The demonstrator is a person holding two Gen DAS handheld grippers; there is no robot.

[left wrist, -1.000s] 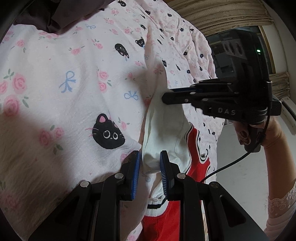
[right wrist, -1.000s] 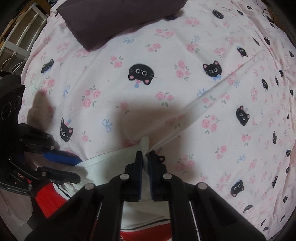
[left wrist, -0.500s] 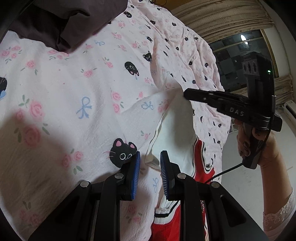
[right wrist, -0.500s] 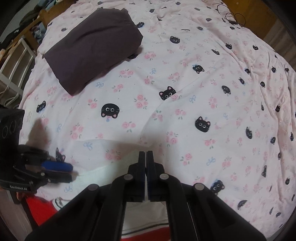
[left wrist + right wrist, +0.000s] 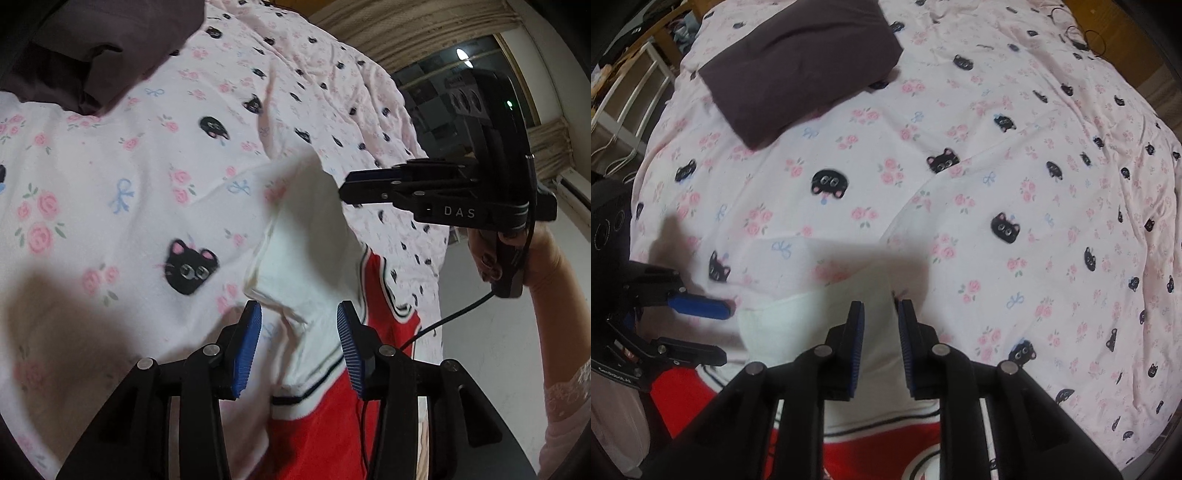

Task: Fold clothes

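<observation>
With both my left tongs and right tongs opening off the white-and-red shirt, I should lift clear without dragging its fold across the bed.

Black handheld grippers, blue pads
Left gripper: silver screws, ribbed pads; right gripper: "DAS" lettering, black cable; lace-trimmed pink sleeve.
</observation>
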